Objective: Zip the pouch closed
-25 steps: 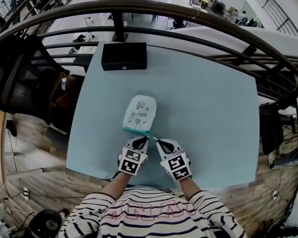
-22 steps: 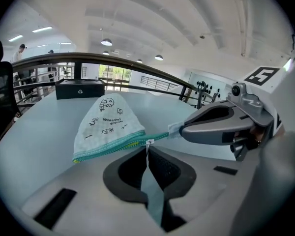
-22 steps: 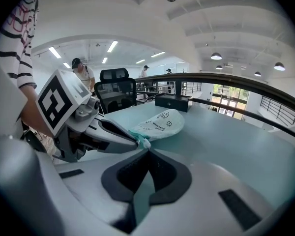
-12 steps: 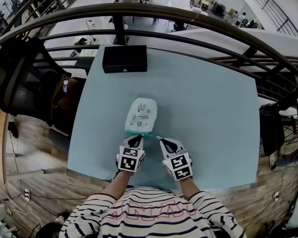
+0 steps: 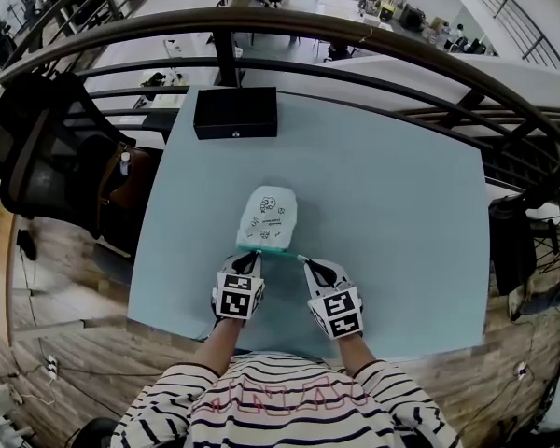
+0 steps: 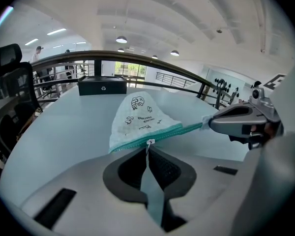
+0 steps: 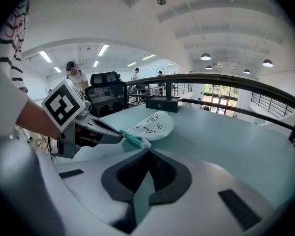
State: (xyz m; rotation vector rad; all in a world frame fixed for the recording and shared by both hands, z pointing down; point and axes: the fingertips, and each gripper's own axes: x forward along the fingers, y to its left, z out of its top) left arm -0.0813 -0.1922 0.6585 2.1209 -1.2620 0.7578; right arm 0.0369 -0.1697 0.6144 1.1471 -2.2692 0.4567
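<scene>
White doodle-printed pouch (image 5: 267,215), teal zip (image 6: 160,133) taut — left tongs (image 5: 253,256) pinch its pull (image 6: 149,142), right tongs (image 5: 305,261) its corner (image 7: 143,144).

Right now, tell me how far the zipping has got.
Done: the teal zip looks closed from the right gripper, which is shut on the tape end of the pouch, to the zipper pull. In hand: the left gripper is shut on that pull, partway along. Left: the short stretch beyond the pull to the far corner.
</scene>
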